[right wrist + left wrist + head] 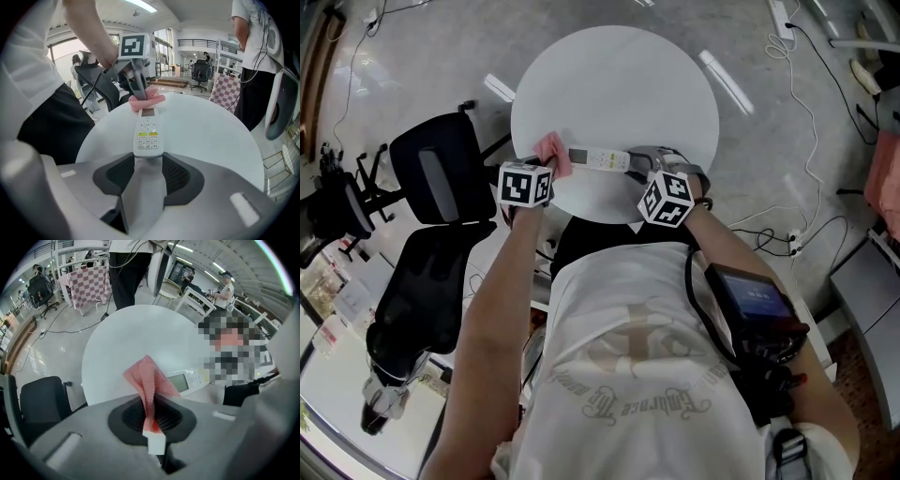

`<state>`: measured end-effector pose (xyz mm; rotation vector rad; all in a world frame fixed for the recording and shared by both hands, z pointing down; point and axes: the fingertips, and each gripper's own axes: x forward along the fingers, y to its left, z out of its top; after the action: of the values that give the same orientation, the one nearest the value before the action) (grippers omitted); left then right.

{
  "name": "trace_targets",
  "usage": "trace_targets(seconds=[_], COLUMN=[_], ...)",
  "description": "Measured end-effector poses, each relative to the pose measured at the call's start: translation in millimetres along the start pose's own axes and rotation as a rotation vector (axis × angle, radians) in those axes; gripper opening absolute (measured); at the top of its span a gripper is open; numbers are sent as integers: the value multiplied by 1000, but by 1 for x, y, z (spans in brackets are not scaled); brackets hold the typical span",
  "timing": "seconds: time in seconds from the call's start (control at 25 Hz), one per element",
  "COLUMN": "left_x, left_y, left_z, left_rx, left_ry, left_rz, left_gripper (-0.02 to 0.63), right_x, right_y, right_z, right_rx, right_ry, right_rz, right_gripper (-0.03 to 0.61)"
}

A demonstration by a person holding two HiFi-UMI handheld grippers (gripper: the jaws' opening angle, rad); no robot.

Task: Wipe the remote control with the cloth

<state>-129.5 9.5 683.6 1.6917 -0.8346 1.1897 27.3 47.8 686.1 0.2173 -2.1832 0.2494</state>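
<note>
A white remote control [600, 158] lies on the round white table [614, 84], near its front edge. My right gripper [147, 157] is shut on the remote's [147, 133] near end, with the buttons and small screen facing up. My left gripper [152, 420] is shut on a pink cloth [151, 380], which sticks up out of the jaws. In the head view the cloth [553, 150] rests against the left end of the remote, by its screen. The right gripper view shows the left gripper [139, 86] pressing the cloth [147, 101] at the remote's far end.
Two black office chairs [441, 173] stand left of the table. Cables and power strips [783, 19] run over the glossy floor. A person in black trousers [129, 273] stands beyond the table, near a checked cloth [91, 287].
</note>
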Motion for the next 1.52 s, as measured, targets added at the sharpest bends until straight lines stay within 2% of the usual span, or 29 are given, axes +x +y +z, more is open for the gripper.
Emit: trace_targets(seconds=[0.2, 0.36, 0.6, 0.88, 1.08, 1.28, 1.4, 1.52], left_x=[3, 6, 14, 15, 21, 22, 29, 29], left_y=[-17, -29, -73, -94, -131, -167, -172, -150], left_z=[10, 14, 24, 32, 41, 55, 61, 60], left_rx=[57, 41, 128, 122, 169, 156, 156, 81], left_ry=[-21, -31, -15, -40, -50, -87, -81, -101], left_rz=[-65, -104, -196, -254, -326, -429, -416, -330], left_gripper=[18, 18, 18, 18, 18, 18, 18, 18], right_x=[-1, -2, -3, -1, 0, 2, -4, -15], right_y=[-4, -9, -9, -9, -8, -10, -16, -19], right_z=[2, -1, 1, 3, 4, 7, -4, -16], right_rx=[-12, -35, -59, -58, -72, -83, -85, -78], right_ry=[2, 9, 9, 9, 11, 12, 21, 27], right_rz=[6, 4, 13, 15, 18, 23, 27, 24], right_gripper=[196, 196, 196, 196, 196, 196, 196, 196])
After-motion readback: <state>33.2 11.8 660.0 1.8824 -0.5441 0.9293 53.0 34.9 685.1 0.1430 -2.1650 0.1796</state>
